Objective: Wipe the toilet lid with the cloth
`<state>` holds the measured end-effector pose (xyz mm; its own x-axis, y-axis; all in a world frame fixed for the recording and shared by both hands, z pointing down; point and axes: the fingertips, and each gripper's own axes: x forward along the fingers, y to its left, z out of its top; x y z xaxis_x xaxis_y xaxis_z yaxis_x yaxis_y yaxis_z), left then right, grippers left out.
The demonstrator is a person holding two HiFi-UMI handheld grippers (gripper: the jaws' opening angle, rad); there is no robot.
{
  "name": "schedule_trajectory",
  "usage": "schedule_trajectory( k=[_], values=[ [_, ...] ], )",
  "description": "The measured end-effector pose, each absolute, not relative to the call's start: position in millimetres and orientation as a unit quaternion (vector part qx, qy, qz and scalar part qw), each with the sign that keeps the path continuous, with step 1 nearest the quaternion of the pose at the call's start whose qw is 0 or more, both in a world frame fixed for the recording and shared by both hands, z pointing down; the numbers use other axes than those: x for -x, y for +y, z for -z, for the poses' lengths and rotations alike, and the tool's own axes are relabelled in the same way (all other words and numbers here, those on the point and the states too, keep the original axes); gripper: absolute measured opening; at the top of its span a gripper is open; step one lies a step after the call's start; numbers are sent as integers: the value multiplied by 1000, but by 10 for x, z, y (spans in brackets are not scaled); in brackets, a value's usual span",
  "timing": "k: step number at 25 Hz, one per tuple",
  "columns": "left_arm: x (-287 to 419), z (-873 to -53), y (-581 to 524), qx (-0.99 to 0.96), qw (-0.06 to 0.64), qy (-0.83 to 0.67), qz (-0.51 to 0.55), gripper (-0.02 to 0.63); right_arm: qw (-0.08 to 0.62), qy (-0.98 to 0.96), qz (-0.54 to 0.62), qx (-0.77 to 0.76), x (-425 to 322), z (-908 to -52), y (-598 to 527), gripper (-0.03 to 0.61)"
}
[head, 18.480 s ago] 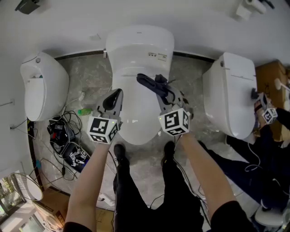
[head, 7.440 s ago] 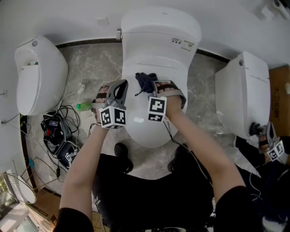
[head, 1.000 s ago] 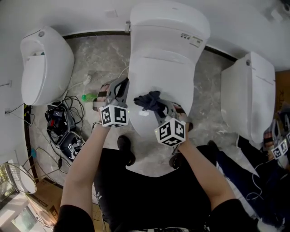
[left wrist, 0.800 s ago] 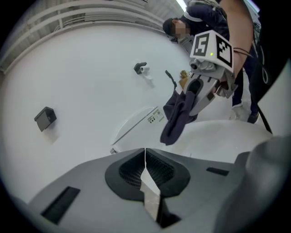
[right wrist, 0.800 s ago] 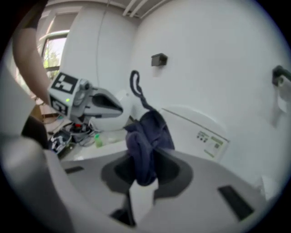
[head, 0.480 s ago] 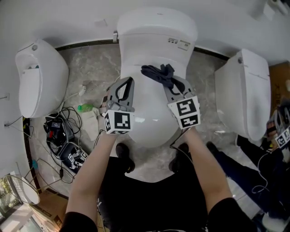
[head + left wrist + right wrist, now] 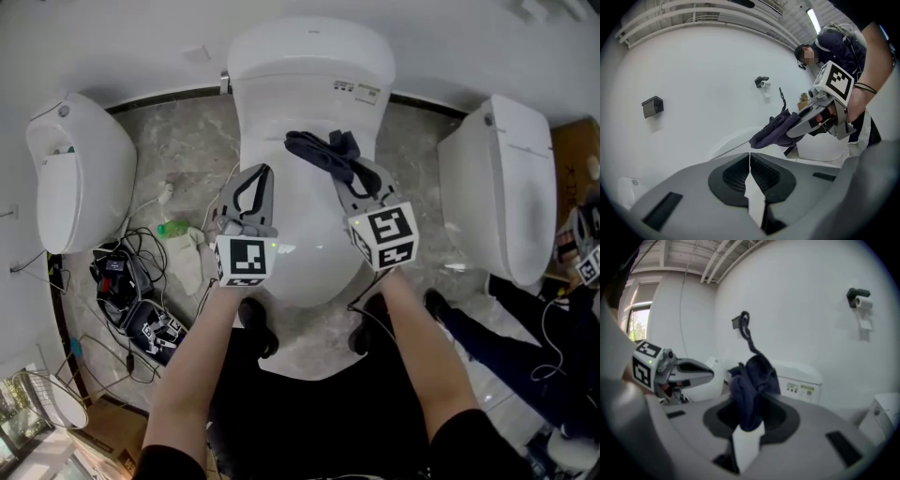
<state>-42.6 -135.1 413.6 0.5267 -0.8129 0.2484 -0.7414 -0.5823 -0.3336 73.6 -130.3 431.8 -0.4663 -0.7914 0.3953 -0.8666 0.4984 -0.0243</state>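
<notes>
The person stands in front of the closed toilet lid (image 7: 298, 246) and holds one gripper over each side of it. The right gripper (image 7: 345, 174) is at about 1 o'clock over the lid. Its two fingers pinch a dark blue cloth (image 7: 322, 150), and the right gripper view shows the cloth squeezed between the pads and bunched up above them. From the tips the cloth spreads toward 11 o'clock, over the back part of the lid, close to the tank (image 7: 309, 54). I cannot tell if the cloth touches the white surface or hangs just above it.

The left gripper (image 7: 254, 177) is at about 10 o'clock over the lid, near its edge. Its fingers are pressed together, with only a thin line between the pads, and they hold nothing.

A second white toilet (image 7: 80, 173) stands at 9 o'clock and a third one (image 7: 497, 187) at 3 o'clock, both against the same wall. On the marble floor between the middle toilet and the 9 o'clock one lie black cables (image 7: 141, 286) and a small green object (image 7: 172, 228). Another person in dark clothes (image 7: 525, 342) is at 4 o'clock.
</notes>
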Motion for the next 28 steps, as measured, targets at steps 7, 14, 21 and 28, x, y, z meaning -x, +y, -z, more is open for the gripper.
schedule_trajectory(
  k=[7,14,21,28],
  values=[
    [340,-4157,-1378,871,93,443,189,19,159,-852,-120,-484,-785,-4357,-1371,94],
    [363,-4130,-1438,870,92,448,184,20,151,-850,-117,-490,-819,-4341,-1416,91],
    [341,-4005,-1444,871,68,457,166,19,110,-847,-115,-508,-905,-4117,-1363,89],
    [318,-3906,-1497,871,42,468,142,20,59,-845,-109,-521,-1007,-3846,-1371,87]
  ],
)
